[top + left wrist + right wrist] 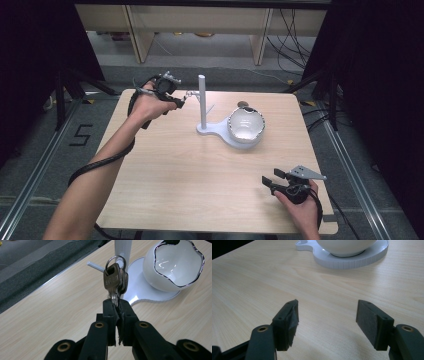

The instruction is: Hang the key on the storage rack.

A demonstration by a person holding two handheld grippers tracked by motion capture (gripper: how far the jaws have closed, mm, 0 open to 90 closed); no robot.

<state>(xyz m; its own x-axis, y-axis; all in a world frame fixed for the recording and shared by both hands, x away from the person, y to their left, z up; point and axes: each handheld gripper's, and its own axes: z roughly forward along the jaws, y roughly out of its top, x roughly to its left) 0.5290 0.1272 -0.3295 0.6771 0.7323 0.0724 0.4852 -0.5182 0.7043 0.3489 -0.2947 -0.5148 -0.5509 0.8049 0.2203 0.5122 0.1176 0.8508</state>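
Right tool (327, 320) idles wide near the desk's (190, 175) front edge; left tool (117, 305) grips keys (115, 280), unhung beside the stand's peg (96, 266).

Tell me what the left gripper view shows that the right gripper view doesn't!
Left gripper view alone: a bunch of brass-coloured metal keys on a ring pinched in shut jaws, the white upright post with its thin side peg, and the hollow inside of the white bowl.
Right gripper view alone: open jaws with nothing between them.
Both: the glossy white bowl on the flat white stand base, and the pale wooden table.
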